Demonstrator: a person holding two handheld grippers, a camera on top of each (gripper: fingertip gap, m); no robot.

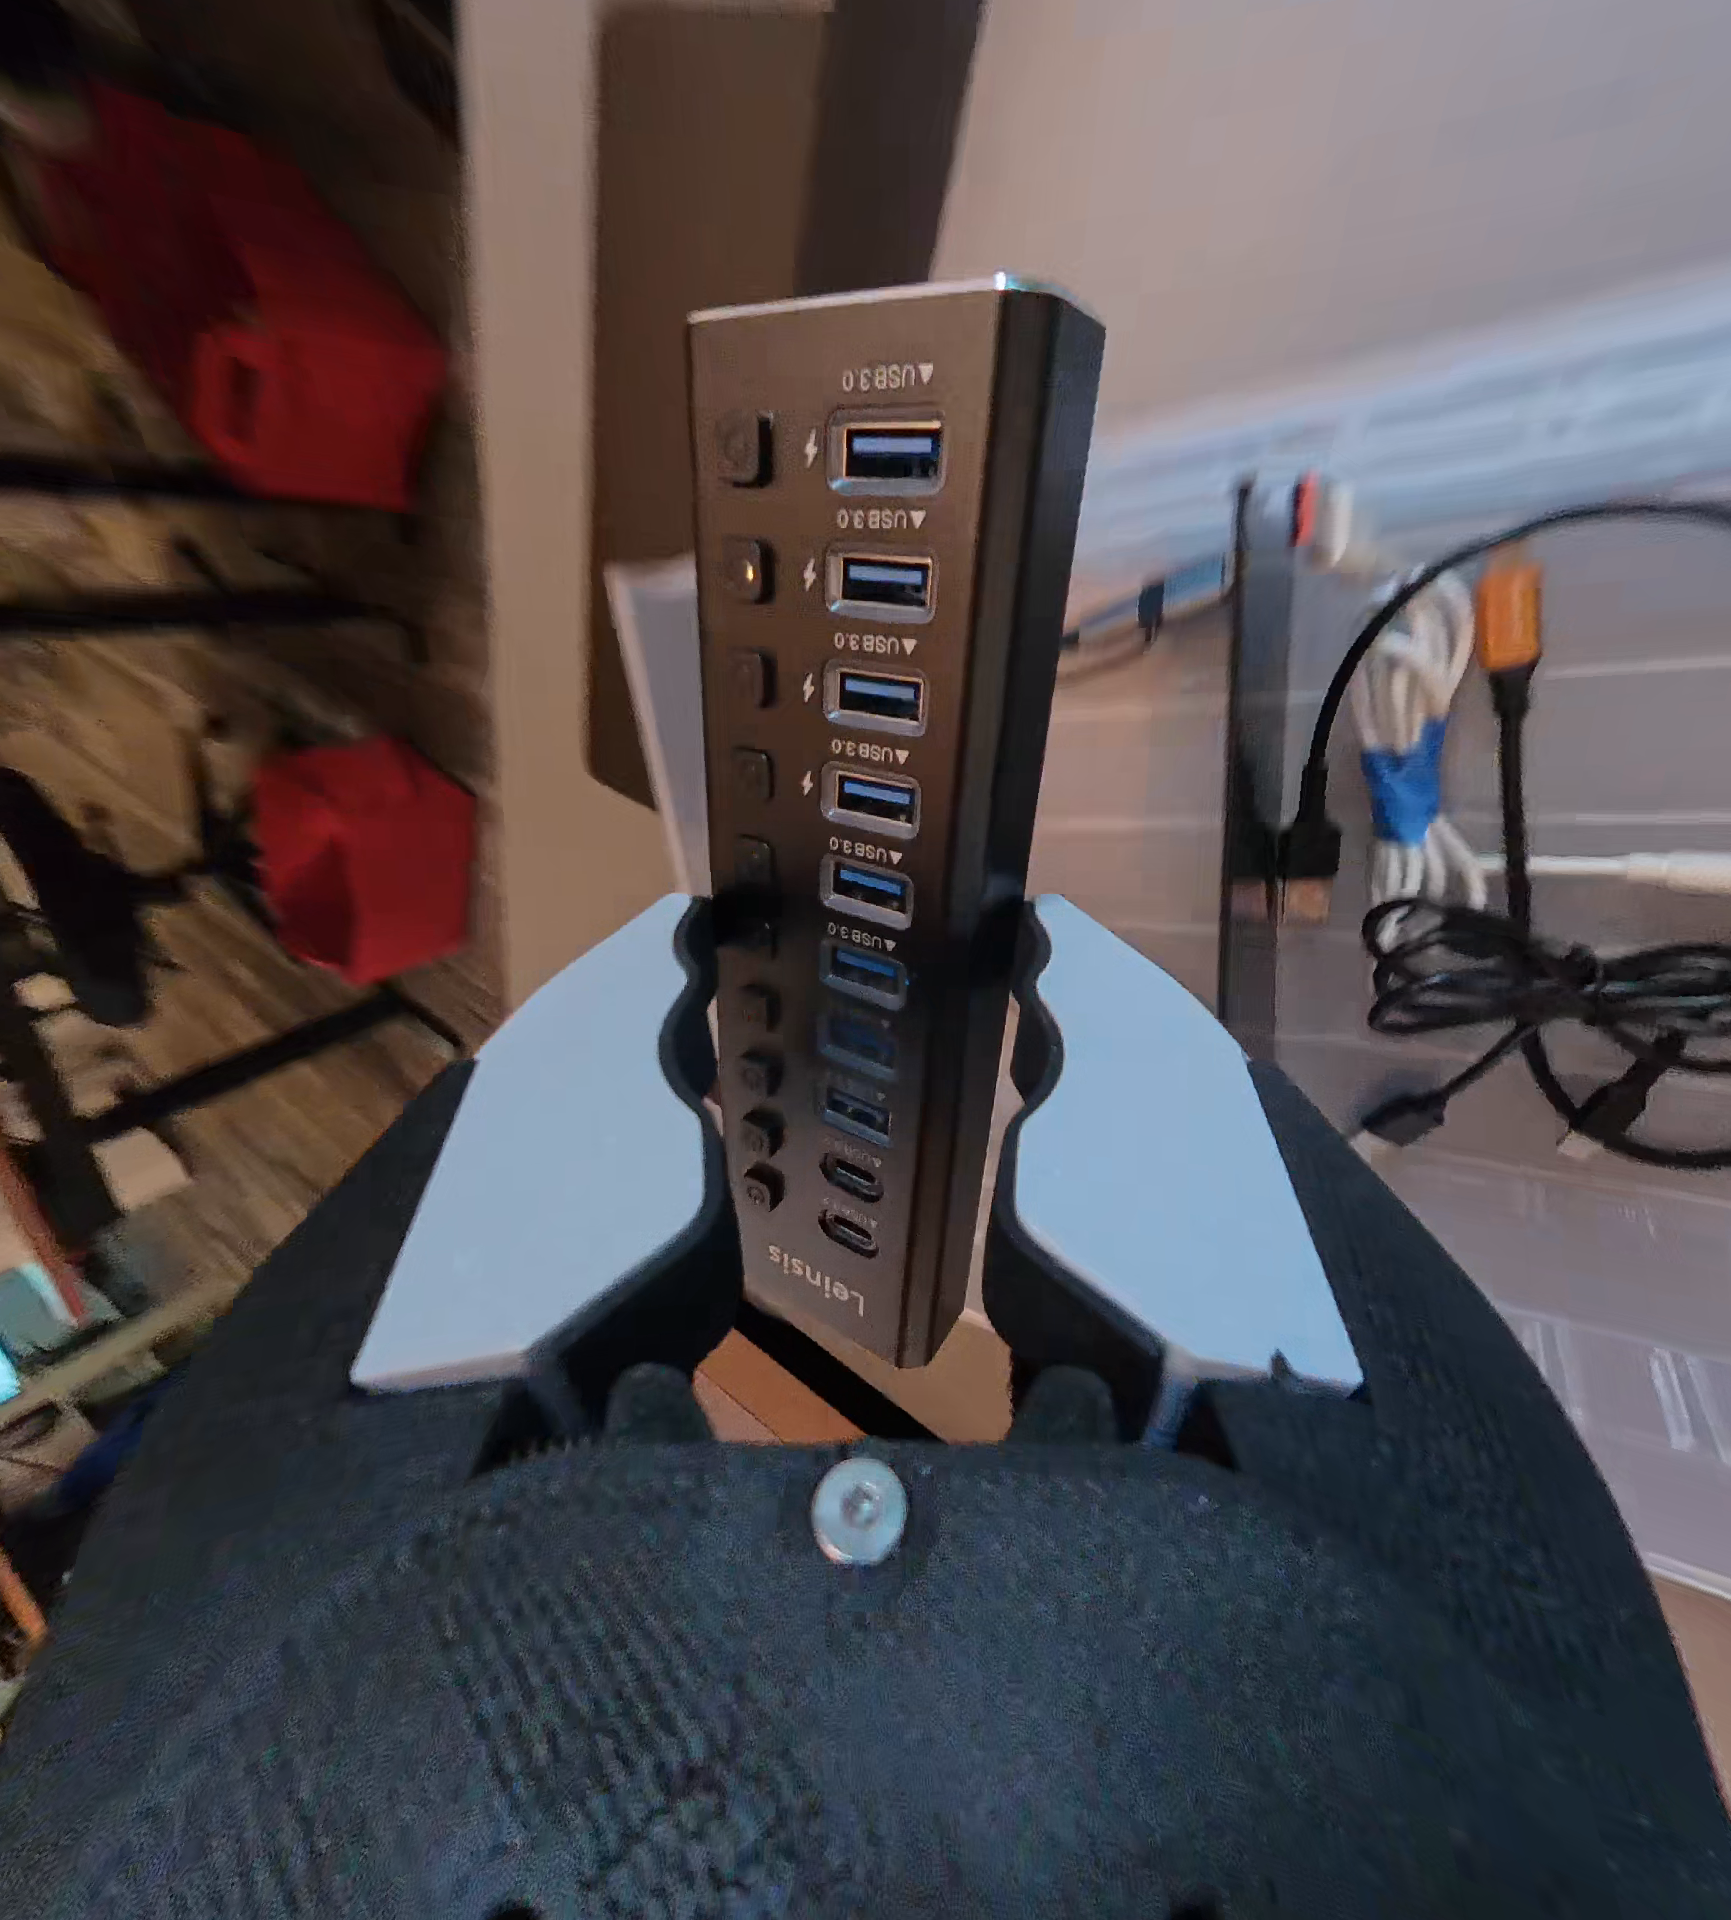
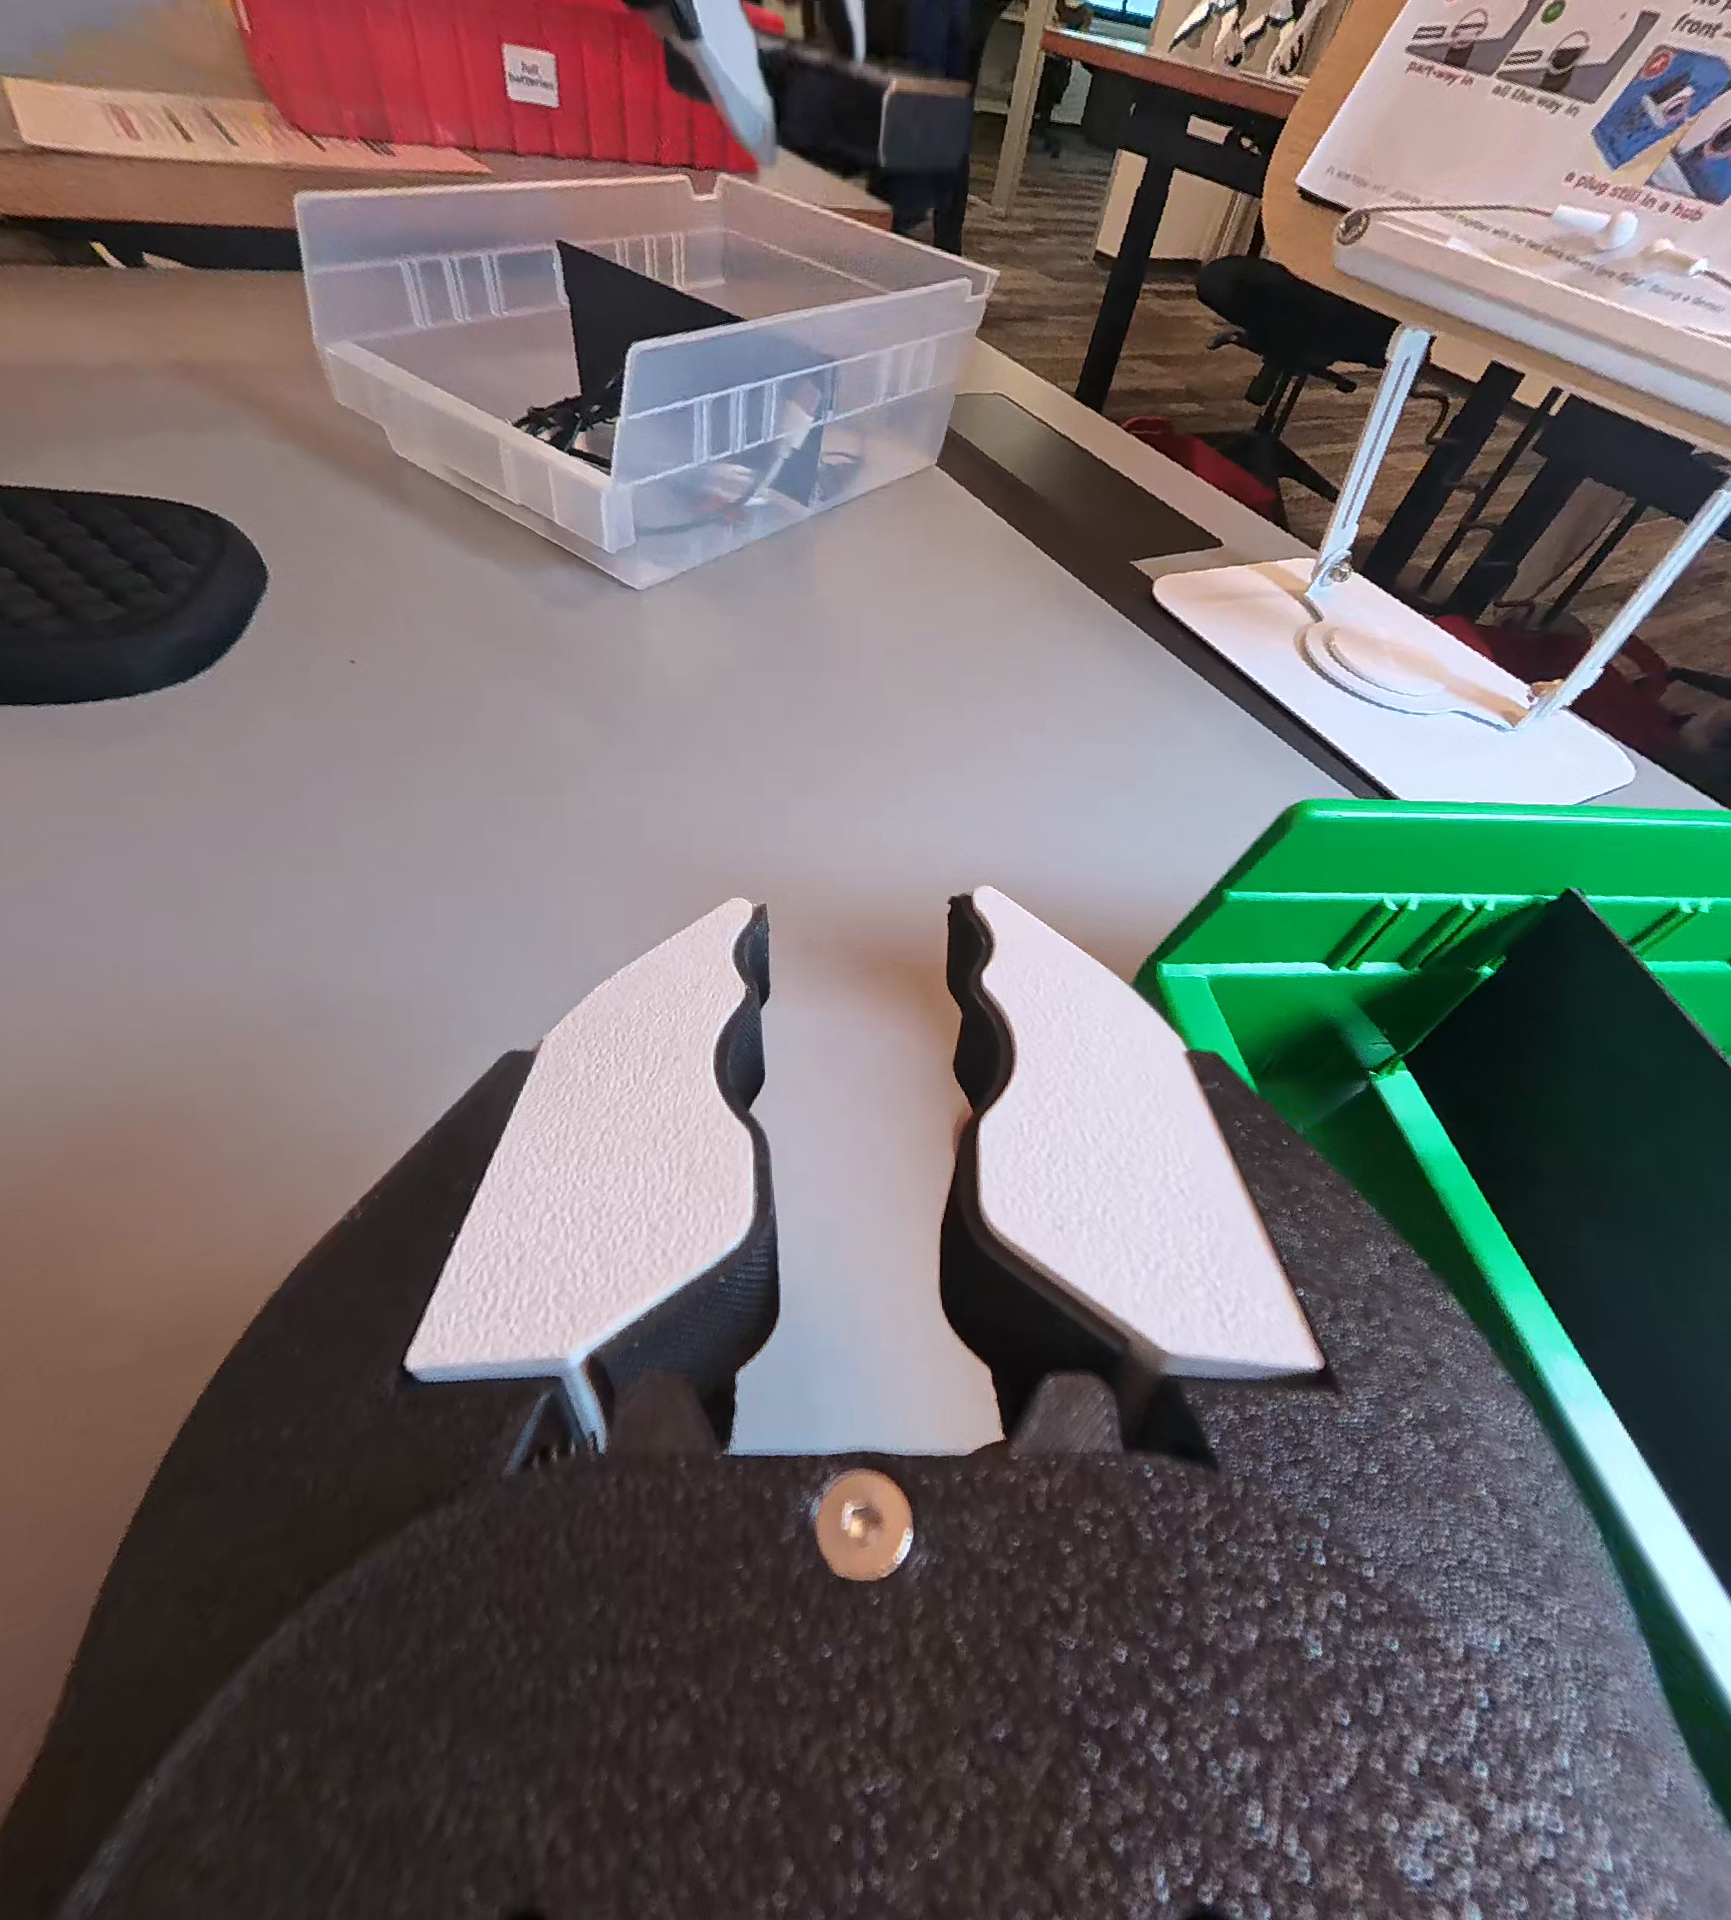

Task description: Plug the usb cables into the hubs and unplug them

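- Your left gripper (image 1: pixel 856 925) is clamped across the width of the black USB hub (image 1: pixel 887 727), the fingers pinching its lower half, so the hub juts forward with its port face towards the camera.
- All the ports that show look empty; nothing is plugged in yet. Hold that grip firm and square, since a plug pushed in will try to twist the hub between the pads.
- Your right gripper (image 2: pixel 856 961) hangs just above the grey table (image 2: pixel 425 883) with its fingers spread and nothing between them.
- The cables (image 1: pixel 1567 987) lie coiled in the clear bin (image 2: pixel 632 384), seen past the hub in the left wrist view; in the right wrist view that bin sits well ahead on the table.
- Likely next: fetch a cable by its plug body, not the cord, so it lines up with a port.
- The green bin (image 2: pixel 1463 862) sits just beside your right gripper; keep clear of its rim as you reach.
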